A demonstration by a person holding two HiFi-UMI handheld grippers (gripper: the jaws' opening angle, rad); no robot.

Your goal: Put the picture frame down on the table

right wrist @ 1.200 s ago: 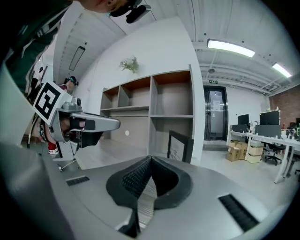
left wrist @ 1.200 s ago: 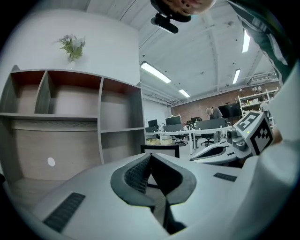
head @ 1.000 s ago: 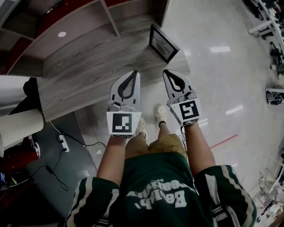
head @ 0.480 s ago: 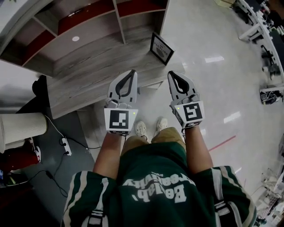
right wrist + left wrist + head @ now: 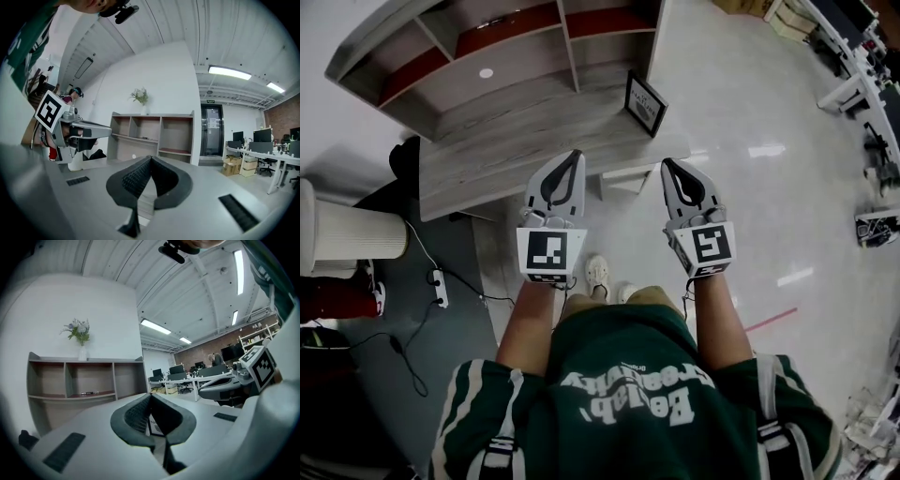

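A black picture frame (image 5: 645, 103) stands upright near the right end of the grey wooden table (image 5: 516, 141). Both grippers hang in the air short of the table's front edge, apart from the frame and holding nothing. My left gripper (image 5: 572, 156) is shut, its tips meeting. My right gripper (image 5: 667, 165) is also shut and points toward the table's right corner. In the left gripper view a slice of the frame (image 5: 155, 425) shows through the gap below the closed tips of the left gripper (image 5: 151, 396). The right gripper (image 5: 151, 158) has its tips together in its own view.
A wooden shelf unit (image 5: 487, 47) with red inner boards stands behind the table. A white cylinder (image 5: 352, 234), a red object (image 5: 337, 302) and a power strip (image 5: 441, 287) with cables lie at the left. Office desks (image 5: 862, 66) line the far right over glossy floor.
The person has stepped back from the table. Table and frame now sit farther off, higher in the head view. Both grippers stay shut, side by side.
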